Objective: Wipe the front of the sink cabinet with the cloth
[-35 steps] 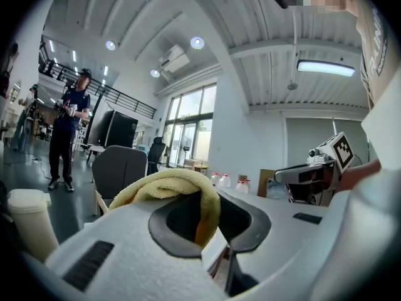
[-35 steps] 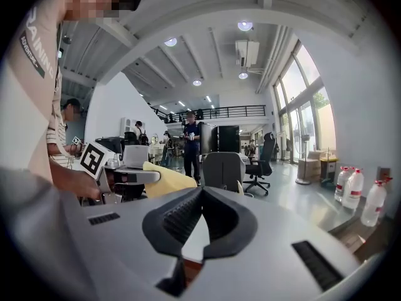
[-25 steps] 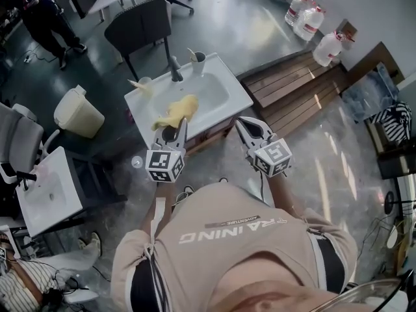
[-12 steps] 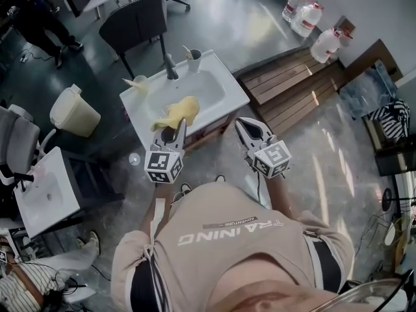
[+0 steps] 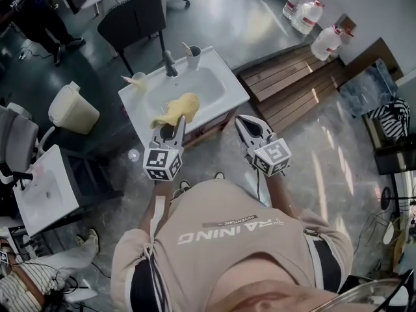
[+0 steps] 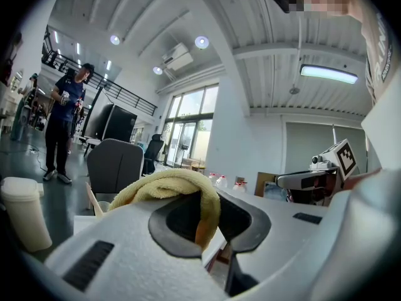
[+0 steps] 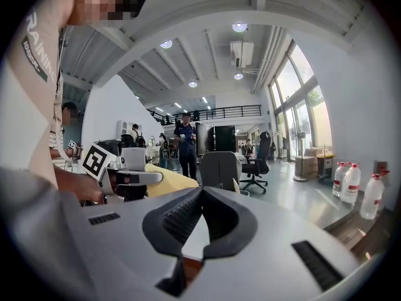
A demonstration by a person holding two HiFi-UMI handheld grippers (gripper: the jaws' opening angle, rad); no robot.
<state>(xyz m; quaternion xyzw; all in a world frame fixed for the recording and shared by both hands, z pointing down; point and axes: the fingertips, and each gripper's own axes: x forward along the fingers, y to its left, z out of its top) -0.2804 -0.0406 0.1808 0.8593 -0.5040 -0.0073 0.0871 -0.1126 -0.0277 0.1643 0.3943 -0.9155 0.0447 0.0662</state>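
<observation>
The white sink (image 5: pixel 235 96) stands on a shiny grey floor (image 5: pixel 260 25) just past both grippers' fingers, the left gripper (image 5: pixel 174 126) pinching the yellow cloth (image 5: pixel 179 105) and the right gripper (image 7: pixel 200 194) with its fingers pressed together on nothing.

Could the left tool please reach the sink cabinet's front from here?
Probably yes: the left tool, shut on the cloth, is at the sink edge; nothing blocks the cabinet front.

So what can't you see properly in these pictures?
- The sink cabinet front: the head view looks steeply down and the basin rim overhangs it, so only a brown sliver shows.
- The end of the cloth inside the left tool: in the left gripper view, the tool's own body covers it.
- What sticks out of the cup: too small in the head view.
</observation>
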